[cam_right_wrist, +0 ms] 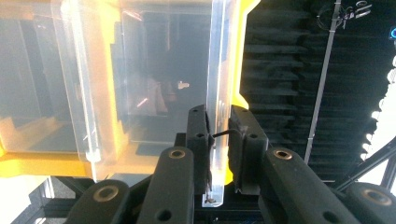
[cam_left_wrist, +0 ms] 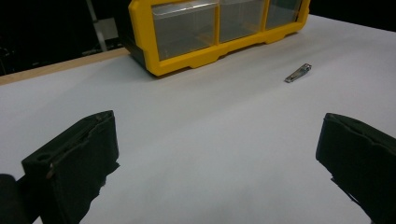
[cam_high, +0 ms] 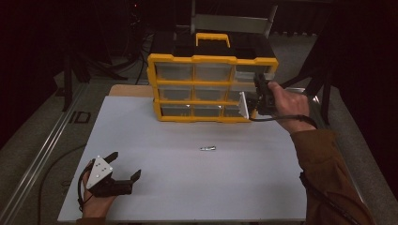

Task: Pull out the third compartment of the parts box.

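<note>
Your right gripper (cam_right_wrist: 217, 140) pinched the clear drawer (cam_right_wrist: 217, 70) pulled partway out of the nine-drawer yellow organizer (cam_high: 212, 60); your left gripper (cam_high: 126, 168) rested spread wide, one nail clipper (cam_high: 208, 148) mid-table

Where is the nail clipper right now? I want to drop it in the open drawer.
In the high view, the nail clipper lies on the white table, right of centre, in front of the yellow organizer.

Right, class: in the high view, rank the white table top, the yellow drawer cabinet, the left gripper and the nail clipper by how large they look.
1. White table top
2. Yellow drawer cabinet
3. Left gripper, which sits nearer the camera, so it looks larger than it otherwise would
4. Nail clipper, plainly the smallest
</note>
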